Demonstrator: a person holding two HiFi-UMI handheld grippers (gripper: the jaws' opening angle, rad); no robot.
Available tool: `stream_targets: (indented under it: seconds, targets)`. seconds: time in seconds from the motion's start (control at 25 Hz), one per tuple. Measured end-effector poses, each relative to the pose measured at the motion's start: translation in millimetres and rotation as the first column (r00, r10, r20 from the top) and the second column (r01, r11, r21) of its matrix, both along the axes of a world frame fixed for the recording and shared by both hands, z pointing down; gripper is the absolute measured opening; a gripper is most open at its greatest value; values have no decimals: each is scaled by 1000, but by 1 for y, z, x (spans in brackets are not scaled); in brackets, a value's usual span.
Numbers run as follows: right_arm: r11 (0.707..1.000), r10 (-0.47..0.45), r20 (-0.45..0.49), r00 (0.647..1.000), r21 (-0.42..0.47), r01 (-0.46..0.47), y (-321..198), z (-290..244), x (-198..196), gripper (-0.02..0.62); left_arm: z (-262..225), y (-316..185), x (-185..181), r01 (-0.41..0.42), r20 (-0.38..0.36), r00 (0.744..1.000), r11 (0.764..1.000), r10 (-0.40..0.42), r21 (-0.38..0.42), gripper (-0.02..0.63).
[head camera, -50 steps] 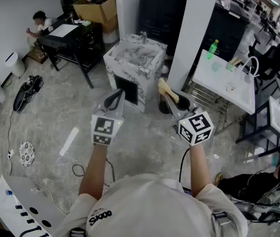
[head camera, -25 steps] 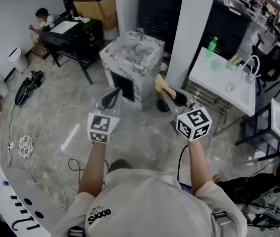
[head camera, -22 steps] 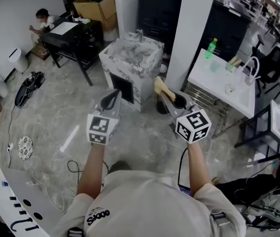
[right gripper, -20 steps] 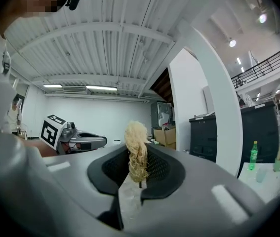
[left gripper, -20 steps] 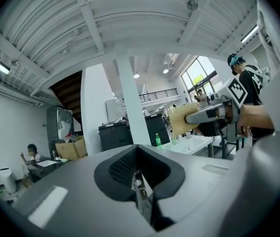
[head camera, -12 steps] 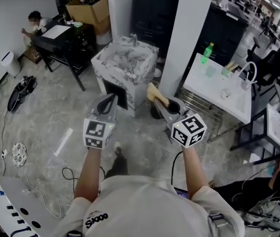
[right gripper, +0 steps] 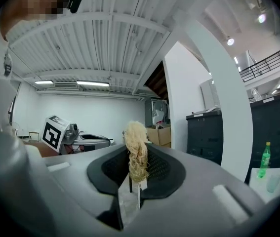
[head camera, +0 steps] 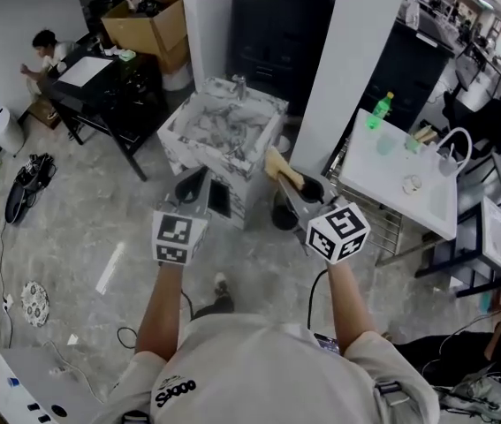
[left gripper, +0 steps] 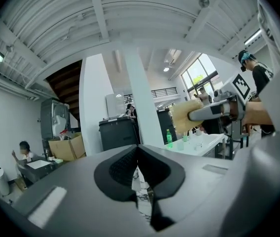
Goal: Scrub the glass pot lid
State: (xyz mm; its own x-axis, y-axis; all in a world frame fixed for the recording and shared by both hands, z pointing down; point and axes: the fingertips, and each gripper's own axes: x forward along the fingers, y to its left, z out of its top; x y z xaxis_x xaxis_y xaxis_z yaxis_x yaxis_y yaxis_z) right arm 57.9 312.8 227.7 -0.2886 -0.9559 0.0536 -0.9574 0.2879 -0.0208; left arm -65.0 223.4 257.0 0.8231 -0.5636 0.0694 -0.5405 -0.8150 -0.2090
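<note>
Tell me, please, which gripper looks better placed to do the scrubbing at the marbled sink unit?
Probably the right gripper: it is shut on a yellowish fibrous scrubber. The left gripper is shut and empty. Both hang short of the sink unit.

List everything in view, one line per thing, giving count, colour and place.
marble-patterned sink cabinet: one, white-grey, centre, straight ahead
cardboard box: one, brown, far left, behind the desk
desk: one, black, left, with a person sitting on the floor beside it
tall cabinet: one, black, behind the sink cabinet
plastic bottle: one, green, on the white table at right
fibrous scrubbing pad: one, straw-coloured, held by the right gripper
left gripper: one, grey, jaws together, empty
right gripper: one, grey, shut on the pad
</note>
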Motion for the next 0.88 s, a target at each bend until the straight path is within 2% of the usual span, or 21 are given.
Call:
stream_targets:
  seconds: [0.24,0.4,0.88]
  targets:
    - [1000,22,15,1000,-13,-22,-60,-3,12,55,-3,-62,13,-20,2,1000,1000,20,-2,11]
    - [998,52,7,999,-31,-51,-84,1,15,55,-1,-86,17,-30,-5,1000,999,30,-16,11]
    - [995,66,-1,998,-71,-66,-152,12,11,57,2,-147,20,-44,0,999,998,44,-41,11]
